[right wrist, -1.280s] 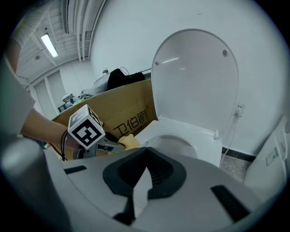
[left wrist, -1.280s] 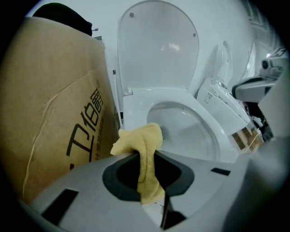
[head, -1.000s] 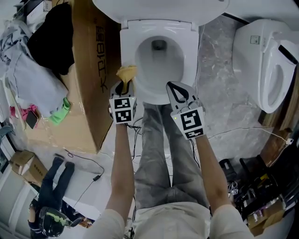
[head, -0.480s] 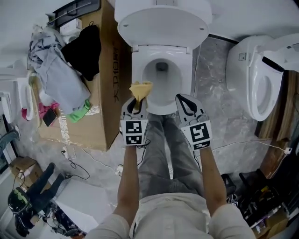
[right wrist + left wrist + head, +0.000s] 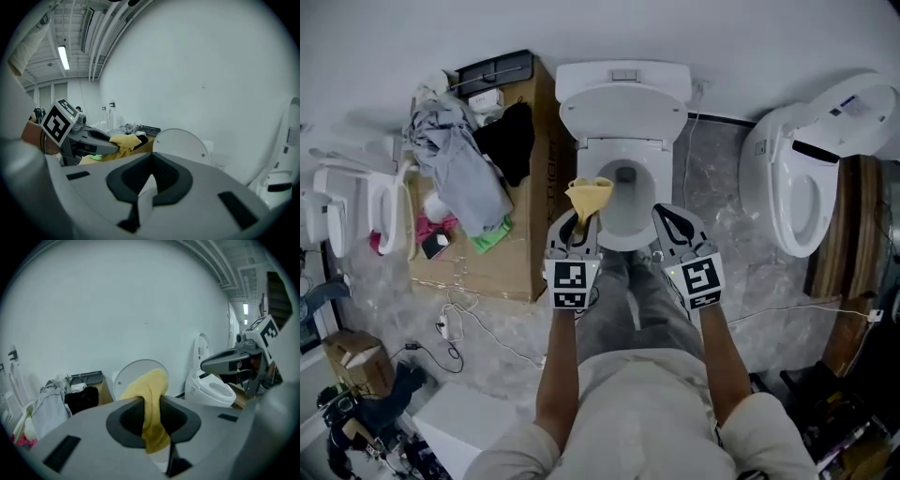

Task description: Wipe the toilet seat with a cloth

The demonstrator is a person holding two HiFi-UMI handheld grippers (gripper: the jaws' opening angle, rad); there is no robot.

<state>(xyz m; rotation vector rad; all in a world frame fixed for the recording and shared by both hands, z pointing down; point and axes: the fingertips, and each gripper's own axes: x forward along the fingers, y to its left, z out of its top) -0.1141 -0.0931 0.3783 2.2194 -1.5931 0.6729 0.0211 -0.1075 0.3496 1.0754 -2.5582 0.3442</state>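
The white toilet [image 5: 623, 192] stands at the top middle of the head view, its lid [image 5: 623, 108] raised and the seat rim bare around the bowl. My left gripper [image 5: 581, 217] is shut on a yellow cloth [image 5: 588, 197], which it holds up over the bowl's left front rim. In the left gripper view the cloth [image 5: 150, 408] hangs pinched between the jaws, in front of the lid [image 5: 136, 373]. My right gripper [image 5: 667, 214] hovers by the bowl's right front rim, shut and holding nothing. The right gripper view shows the left gripper with the cloth [image 5: 123, 143] at the left.
A cardboard box [image 5: 502, 258] piled with clothes [image 5: 455, 178] stands left of the toilet. A second toilet [image 5: 811, 178] is at the right, and another white seat [image 5: 384, 206] at the far left. Cables [image 5: 478, 333] run over the floor. The person's legs are below the grippers.
The head view has pulled back and shows more of the room. Both grippers have come up off the toilet's front rim, the left one still gripping the cloth.
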